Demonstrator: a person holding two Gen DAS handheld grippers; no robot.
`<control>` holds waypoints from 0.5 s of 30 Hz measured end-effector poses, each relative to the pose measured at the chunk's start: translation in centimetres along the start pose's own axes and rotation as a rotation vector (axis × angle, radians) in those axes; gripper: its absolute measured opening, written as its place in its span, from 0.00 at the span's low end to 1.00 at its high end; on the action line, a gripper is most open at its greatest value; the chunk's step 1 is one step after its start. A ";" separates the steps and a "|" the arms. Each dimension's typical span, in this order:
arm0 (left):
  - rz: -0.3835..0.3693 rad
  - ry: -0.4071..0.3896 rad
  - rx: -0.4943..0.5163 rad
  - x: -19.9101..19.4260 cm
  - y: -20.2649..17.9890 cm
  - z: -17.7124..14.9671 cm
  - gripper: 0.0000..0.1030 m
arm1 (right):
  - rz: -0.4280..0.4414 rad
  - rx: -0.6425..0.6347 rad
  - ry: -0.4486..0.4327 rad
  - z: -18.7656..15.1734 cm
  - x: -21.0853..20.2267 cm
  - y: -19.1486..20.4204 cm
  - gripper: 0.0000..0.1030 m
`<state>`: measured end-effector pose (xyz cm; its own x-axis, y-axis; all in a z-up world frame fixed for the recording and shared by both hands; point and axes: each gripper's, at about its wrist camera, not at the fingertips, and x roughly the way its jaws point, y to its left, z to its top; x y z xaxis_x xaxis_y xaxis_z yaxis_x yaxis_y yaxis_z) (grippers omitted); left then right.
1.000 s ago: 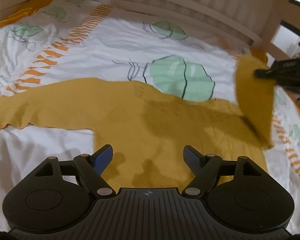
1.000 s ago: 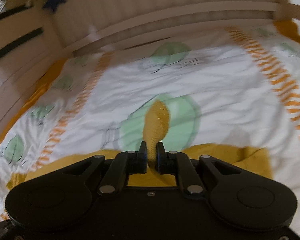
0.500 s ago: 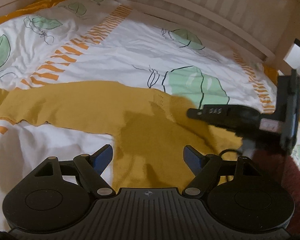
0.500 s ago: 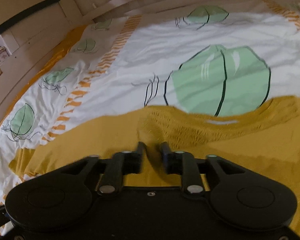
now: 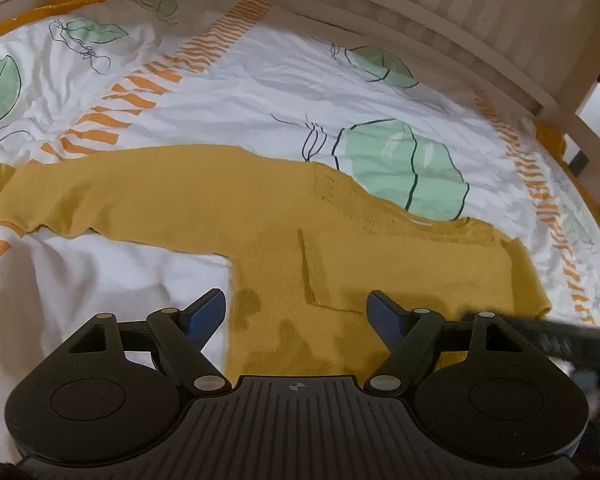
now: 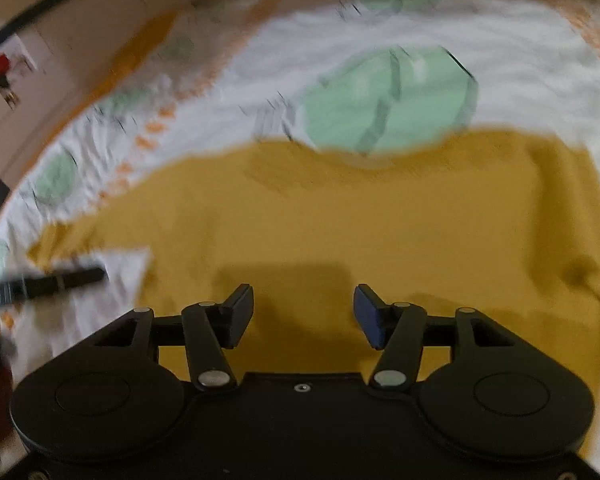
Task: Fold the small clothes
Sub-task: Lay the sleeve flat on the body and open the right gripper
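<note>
I see the mustard-yellow sweater (image 5: 380, 264) lying flat on the bedspread (image 5: 260, 92), a white cover printed with green leaves and orange striped bands, with a slatted wooden bed frame (image 5: 440, 12) along its far edge. In the left wrist view one sleeve (image 5: 120, 196) stretches straight out to the left, while the other sleeve (image 5: 404, 276) lies folded across the body, its cuff edge near the middle of the chest. My left gripper (image 5: 296, 312) hangs above the lower part of the sweater with its jaws spread wide and nothing between them; the pads do not touch the cloth. My right gripper (image 6: 304, 312) is over the sweater body as well; its jaws have just been opening and now stand apart, with no fabric caught between them, only the flat knit beneath. The right wrist view is blurred, so finer detail of the knit is not readable there. A dark finger of each gripper shows at the edge of the other's view.
</note>
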<state>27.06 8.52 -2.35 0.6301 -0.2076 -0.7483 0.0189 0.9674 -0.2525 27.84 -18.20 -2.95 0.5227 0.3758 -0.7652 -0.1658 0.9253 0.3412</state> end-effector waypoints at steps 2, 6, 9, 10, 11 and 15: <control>-0.005 0.005 0.013 0.0 -0.3 -0.2 0.75 | -0.031 0.018 0.054 -1.7 -0.8 -1.4 0.60; -0.016 0.013 0.046 -0.1 -1.2 -0.7 0.75 | -0.085 0.070 0.159 -5.9 -2.6 -3.5 0.60; -0.026 0.021 0.072 -0.1 -1.8 -1.2 0.75 | -0.083 0.085 0.189 -8.4 -4.5 -3.6 0.60; -0.028 0.023 0.079 -0.1 -2.0 -1.4 0.75 | -0.090 0.082 0.204 -9.2 -5.4 -3.4 0.60; -0.030 0.025 0.084 -0.1 -2.2 -1.4 0.75 | -0.097 0.078 0.223 -9.9 -6.1 -3.2 0.61; -0.038 0.035 0.111 0.1 -2.8 -1.8 0.75 | -0.118 0.049 0.319 -12.5 -8.8 -2.0 0.63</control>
<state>25.62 5.57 -2.84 0.6000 -0.2470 -0.7609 0.1292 0.9686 -0.2125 13.15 -22.74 -3.72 0.2463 0.2704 -0.9307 -0.0755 0.9627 0.2597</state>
